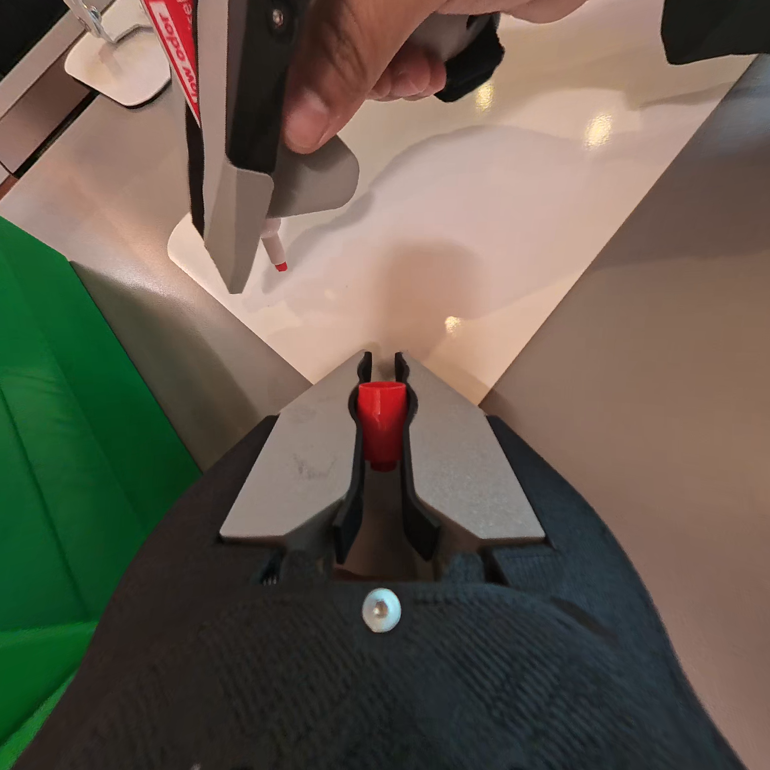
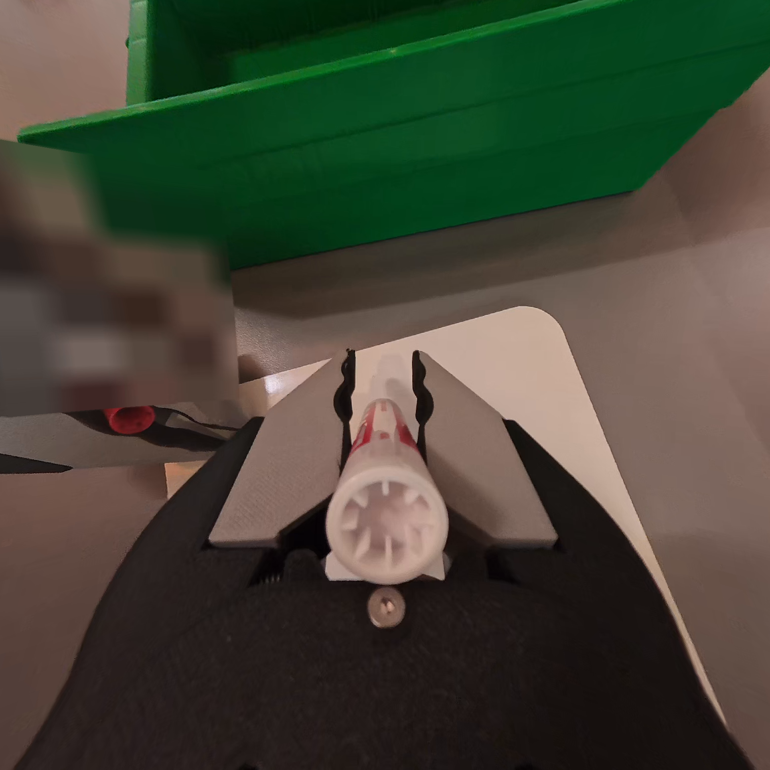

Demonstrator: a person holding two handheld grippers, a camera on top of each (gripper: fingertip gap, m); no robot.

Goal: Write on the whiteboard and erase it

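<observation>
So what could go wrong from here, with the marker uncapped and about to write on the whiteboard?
The marker sits at a slant in the right gripper, so pressing down may make it slip. Its tip hovers near the whiteboard corner, so a stroke could run onto the table. The left gripper pinches the small red cap, which could pop out.

The whiteboard (image 2: 521, 375) lies on the table (image 2: 666, 291), with the bin (image 2: 375, 166) just behind it.
</observation>
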